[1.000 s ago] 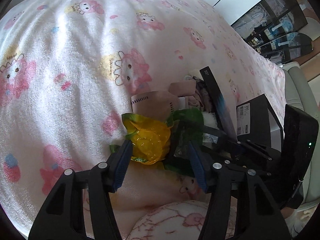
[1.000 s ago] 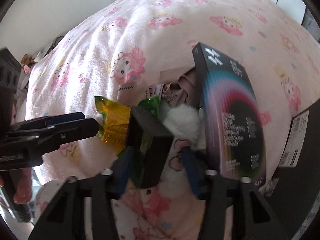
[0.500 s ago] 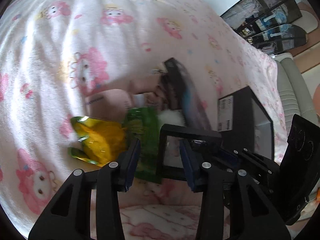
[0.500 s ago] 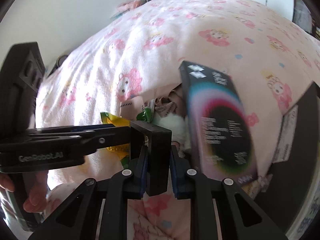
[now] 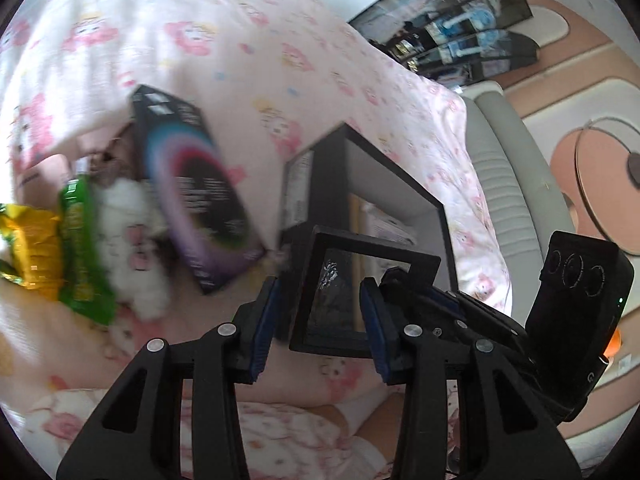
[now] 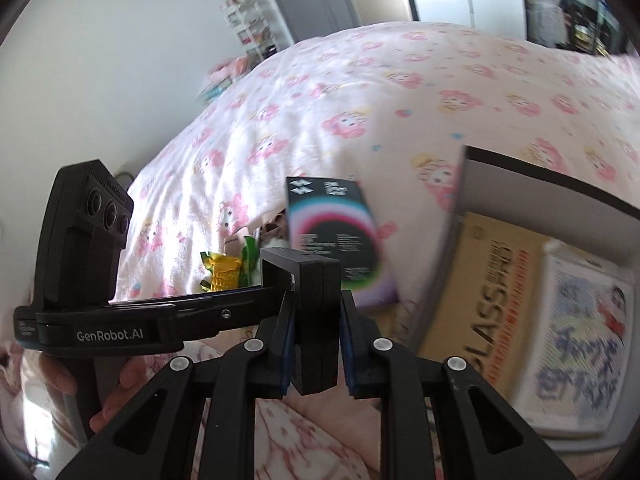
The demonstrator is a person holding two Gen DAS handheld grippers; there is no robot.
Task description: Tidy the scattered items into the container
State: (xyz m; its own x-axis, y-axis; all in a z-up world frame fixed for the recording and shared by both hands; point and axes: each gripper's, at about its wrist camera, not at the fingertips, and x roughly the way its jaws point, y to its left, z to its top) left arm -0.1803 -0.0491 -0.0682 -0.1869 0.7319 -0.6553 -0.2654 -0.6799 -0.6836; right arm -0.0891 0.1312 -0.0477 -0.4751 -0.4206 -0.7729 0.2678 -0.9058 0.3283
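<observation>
**Black grippers, blue pads**

Both grippers, left [image 5: 320, 322] and right [image 6: 316, 346], are black plastic with cut-out triangular finger frames, silver screws and blue pads [image 5: 264, 320]. The left one's side reads "GenRobot.AI" in white, below a three-lens camera block [image 6: 86, 232].

The open black container [image 5: 404, 184] lies on the bed [image 6: 320, 92] with its mouth unblocked from above; a tan book [image 6: 484, 280] and a white illustrated one [image 6: 580, 340] cover its floor, with room above them. Just beside its left wall, the tilted dark box with the rainbow ring [image 5: 196, 196] narrows that approach. Past it, a white plush [image 5: 132, 240], green packet [image 5: 80, 248] and yellow packet [image 5: 32, 248] crowd together. The blanket beyond is bare.
</observation>
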